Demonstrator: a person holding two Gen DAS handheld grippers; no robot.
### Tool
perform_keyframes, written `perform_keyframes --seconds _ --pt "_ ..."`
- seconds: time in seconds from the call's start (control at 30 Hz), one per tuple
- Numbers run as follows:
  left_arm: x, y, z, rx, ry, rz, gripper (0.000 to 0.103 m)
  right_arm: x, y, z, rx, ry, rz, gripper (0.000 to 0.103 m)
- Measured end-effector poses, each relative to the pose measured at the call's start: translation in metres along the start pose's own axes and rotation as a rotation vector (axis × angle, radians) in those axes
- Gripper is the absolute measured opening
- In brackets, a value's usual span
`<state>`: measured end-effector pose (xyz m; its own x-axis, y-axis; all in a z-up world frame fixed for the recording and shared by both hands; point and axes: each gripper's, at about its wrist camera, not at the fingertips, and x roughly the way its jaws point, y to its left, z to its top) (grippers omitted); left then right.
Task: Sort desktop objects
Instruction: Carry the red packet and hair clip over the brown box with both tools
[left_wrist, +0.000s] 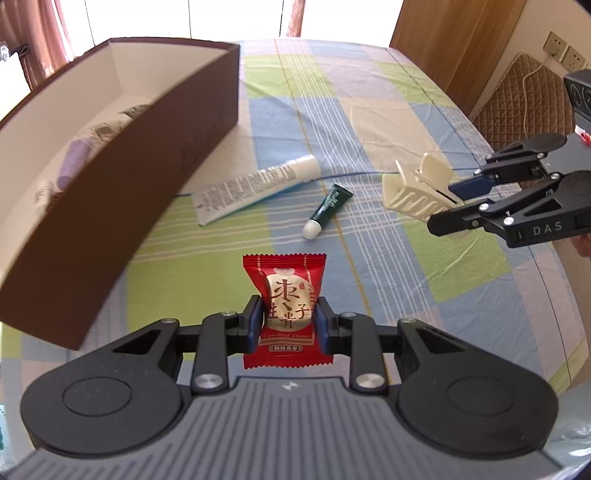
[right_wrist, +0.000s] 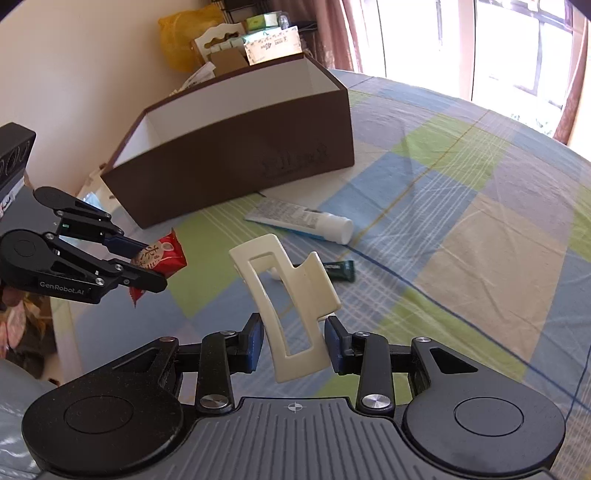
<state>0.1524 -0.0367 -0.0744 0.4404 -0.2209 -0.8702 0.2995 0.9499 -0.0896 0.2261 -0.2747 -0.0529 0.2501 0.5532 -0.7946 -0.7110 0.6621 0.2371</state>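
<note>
Red snack packet (left_wrist: 285, 308) (gold label) pinched upright.

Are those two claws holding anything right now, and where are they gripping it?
Yes. The left claw pinches a red candy packet across its middle. The right claw grips a cream hair clip by its lower end.

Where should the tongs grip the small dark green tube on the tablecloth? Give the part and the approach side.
Grip the small dark green tube across the middle of its body, coming straight down from above. It lies flat on the checked tablecloth, white cap toward the left-wrist camera, clear of the white tube, so its long sides are open. Both tongs are occupied now.
</note>
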Motion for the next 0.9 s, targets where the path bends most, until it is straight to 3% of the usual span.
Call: perform_keyframes --seconds 0.33,0.9 --pt "-0.05 0.041 -0.005 0.007 -0.054 0.02 0.025 -0.004 0.049 0.023 0.057 -0.019 0.036 0.038" --pt "-0.1 0.118 -0.003 0.029 -0.121 0.056 0.025 0.02 0.081 0.078 0.122 -0.03 0.019 0.038"
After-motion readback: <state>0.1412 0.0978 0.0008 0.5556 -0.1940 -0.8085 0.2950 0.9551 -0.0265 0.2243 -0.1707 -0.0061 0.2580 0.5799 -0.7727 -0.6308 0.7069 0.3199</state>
